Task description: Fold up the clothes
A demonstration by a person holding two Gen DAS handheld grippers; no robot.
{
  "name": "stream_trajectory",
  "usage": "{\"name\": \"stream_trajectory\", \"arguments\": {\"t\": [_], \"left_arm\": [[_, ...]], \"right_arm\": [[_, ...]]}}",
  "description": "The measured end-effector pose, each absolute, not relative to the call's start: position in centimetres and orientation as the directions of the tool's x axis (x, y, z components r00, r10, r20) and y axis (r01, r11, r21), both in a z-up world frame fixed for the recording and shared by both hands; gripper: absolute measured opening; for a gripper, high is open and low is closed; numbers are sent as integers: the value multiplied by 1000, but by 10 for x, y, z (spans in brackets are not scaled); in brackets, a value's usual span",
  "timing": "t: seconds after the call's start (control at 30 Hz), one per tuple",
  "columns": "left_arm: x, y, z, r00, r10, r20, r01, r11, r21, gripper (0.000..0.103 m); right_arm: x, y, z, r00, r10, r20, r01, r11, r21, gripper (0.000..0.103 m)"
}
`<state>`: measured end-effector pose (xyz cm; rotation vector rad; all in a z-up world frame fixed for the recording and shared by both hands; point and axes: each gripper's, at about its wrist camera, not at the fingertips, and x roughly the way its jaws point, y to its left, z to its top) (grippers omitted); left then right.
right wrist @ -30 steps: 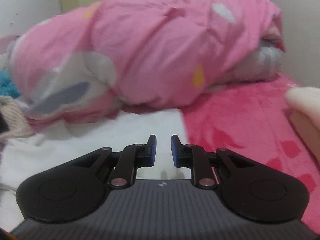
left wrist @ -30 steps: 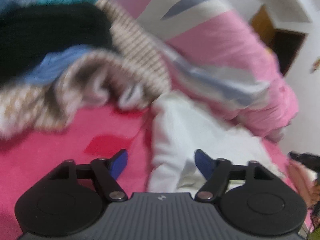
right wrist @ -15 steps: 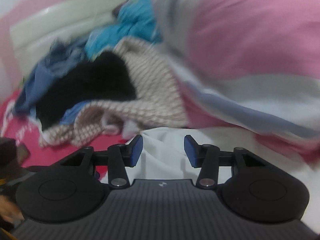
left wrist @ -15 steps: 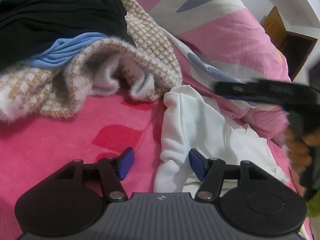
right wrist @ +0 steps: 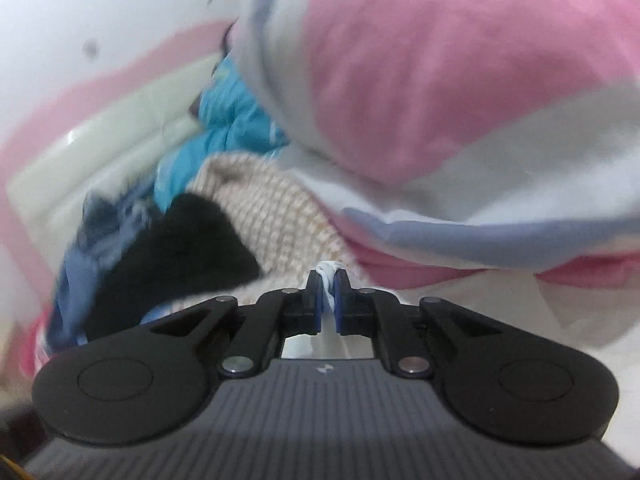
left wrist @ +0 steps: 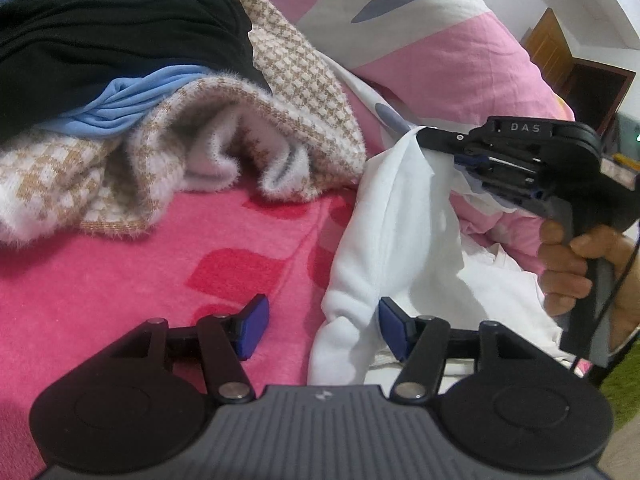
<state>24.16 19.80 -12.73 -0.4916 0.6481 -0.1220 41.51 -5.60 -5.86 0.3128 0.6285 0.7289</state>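
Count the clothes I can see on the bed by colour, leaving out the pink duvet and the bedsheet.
White garment, pinched in the right tongs: 1
Beige houndstooth fuzzy garment: 1
Black garment: 1
Light blue garment: 1
Turquoise garment: 1
Dark blue denim-like garment: 1
Total: 6

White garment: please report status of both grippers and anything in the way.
Right gripper just closed, pinching white garment, lifting its edge. Left gripper open, garment's cuff between jaws, not pressed. Houndstooth sweater lies close beside garment on the pink bedspread.
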Motion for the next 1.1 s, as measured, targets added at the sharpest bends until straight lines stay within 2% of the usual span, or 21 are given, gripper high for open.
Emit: {"name": "stream_trajectory", "arguments": {"t": [0.17, 0.37, 0.57, 0.67, 0.73, 0.87, 0.97, 1.1], "left_arm": [[242, 199, -128, 795, -260, -548, -43, 877, -479, 60], [241, 200, -129, 796, -263, -546, -46, 872, -487, 58], [238, 201, -131, 798, -265, -541, -51, 866, -498, 57], [237, 203, -131, 798, -270, -538, -57, 855, -515, 57], [236, 204, -130, 798, -271, -537, -62, 851, -522, 57], [235, 203, -130, 799, -270, -538, -66, 849, -524, 57], [235, 203, -131, 800, -267, -537, -66, 851, -521, 56], [236, 204, -132, 803, -269, -532, -64, 849, -525, 56]], "right_arm": [[432, -39, -70, 580, 700, -417, -528, 713, 461, 4], [436, 6, -72, 600, 654, -460, -605, 748, 274, 12], [416, -30, -31, 684, 665, -301, -606, 747, 274, 17], [401, -54, -14, 694, 666, -274, -615, 746, 256, 17], [390, -61, -13, 658, 687, -309, -651, 725, 227, 17], [382, -44, -38, 558, 686, -467, -721, 679, 135, 16], [394, -16, -67, 544, 625, -560, -716, 694, 79, 16], [432, 8, -111, 593, 466, -657, -602, 798, 22, 14]]}}
